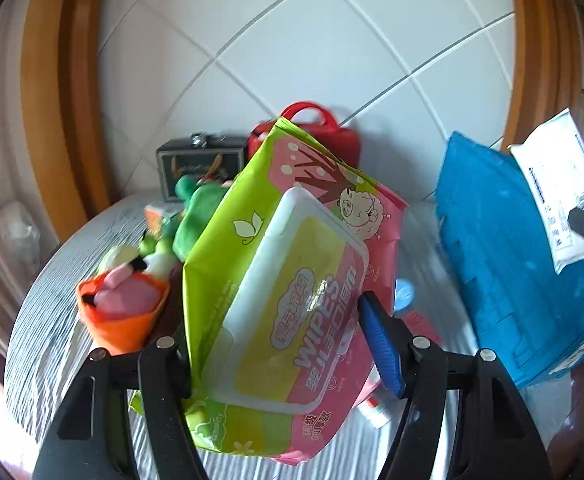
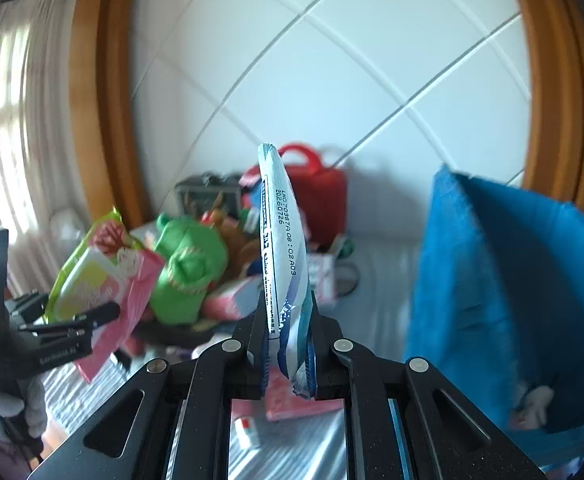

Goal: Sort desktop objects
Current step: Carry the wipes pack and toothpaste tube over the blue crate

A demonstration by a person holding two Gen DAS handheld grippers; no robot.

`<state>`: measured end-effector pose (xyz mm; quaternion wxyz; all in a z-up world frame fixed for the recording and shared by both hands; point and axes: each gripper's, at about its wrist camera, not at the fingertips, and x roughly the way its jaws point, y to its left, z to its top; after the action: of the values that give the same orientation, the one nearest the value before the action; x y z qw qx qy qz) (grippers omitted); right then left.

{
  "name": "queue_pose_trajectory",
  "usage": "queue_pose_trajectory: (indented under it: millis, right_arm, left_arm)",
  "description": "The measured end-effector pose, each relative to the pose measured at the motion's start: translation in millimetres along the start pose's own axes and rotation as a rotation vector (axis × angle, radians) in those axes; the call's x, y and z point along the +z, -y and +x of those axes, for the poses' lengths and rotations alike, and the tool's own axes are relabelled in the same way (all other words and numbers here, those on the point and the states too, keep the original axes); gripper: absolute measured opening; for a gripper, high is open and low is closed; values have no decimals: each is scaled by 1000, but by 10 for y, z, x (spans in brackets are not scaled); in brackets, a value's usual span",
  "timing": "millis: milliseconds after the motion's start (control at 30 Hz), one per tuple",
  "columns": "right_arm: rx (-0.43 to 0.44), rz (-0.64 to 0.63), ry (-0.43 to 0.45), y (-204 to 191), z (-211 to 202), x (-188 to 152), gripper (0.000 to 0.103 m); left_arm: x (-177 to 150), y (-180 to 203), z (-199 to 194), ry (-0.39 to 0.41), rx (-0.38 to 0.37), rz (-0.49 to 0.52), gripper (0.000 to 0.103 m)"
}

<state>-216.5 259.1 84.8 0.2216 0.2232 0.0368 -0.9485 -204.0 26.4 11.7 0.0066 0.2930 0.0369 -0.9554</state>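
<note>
Left gripper (image 1: 280, 344): jaws partway apart and clamped on the green-and-pink wipes pack (image 1: 292, 280), one blue pad pressing its right side; the left pad is hidden behind the pack. The pack is lifted off the table (image 1: 40, 344) and tilts up and away from me, blocking most of the table's middle. From the right wrist view I see the same pack (image 2: 104, 276) held in the air over the table's left side.

Right gripper (image 2: 288, 344): jaws nearly together, pinching a slim white-and-blue sachet (image 2: 282, 248) by its lower end. It stands edge-on toward the lens, so I read only a printed code on its side; its front I cannot make out. In the left wrist view this sachet (image 1: 559, 200) shows at the right edge of frame, in front of a blue bag (image 1: 511, 248).

The blue bag (image 2: 511, 264) stands at the table's right side; its bottom is cut off.

At the table's far edge, against the tiled wall: a red case with a handle (image 1: 331, 132) and a dark box (image 1: 200, 164), both partly covered. A green plush toy (image 2: 188, 268) sits in a blurred heap; an orange cup with pink contents (image 1: 124, 304) near the table's left edge. A small tube (image 2: 248, 432) lies on the near side, half hidden by my fingers.
</note>
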Motion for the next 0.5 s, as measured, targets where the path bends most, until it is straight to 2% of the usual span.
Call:
queue_pose_trajectory:
  millis: [67, 133, 200, 267, 500]
  right_arm:
    - [-65, 9, 45, 190, -196, 93, 13]
    - [-168, 28, 66, 389, -335, 152, 13]
    - [-215, 54, 75, 592, -424, 176, 13]
    - [-299, 74, 74, 863, -501, 191, 13]
    - [-491, 105, 32, 1737, -577, 130, 13]
  left_arm:
    - [115, 174, -15, 20, -31, 18, 66]
    - [230, 370, -22, 34, -69, 37, 66]
    - [348, 596, -25, 48, -104, 62, 66]
    - [471, 841, -43, 64, -140, 88, 66]
    - [842, 2007, -201, 119, -263, 193, 66]
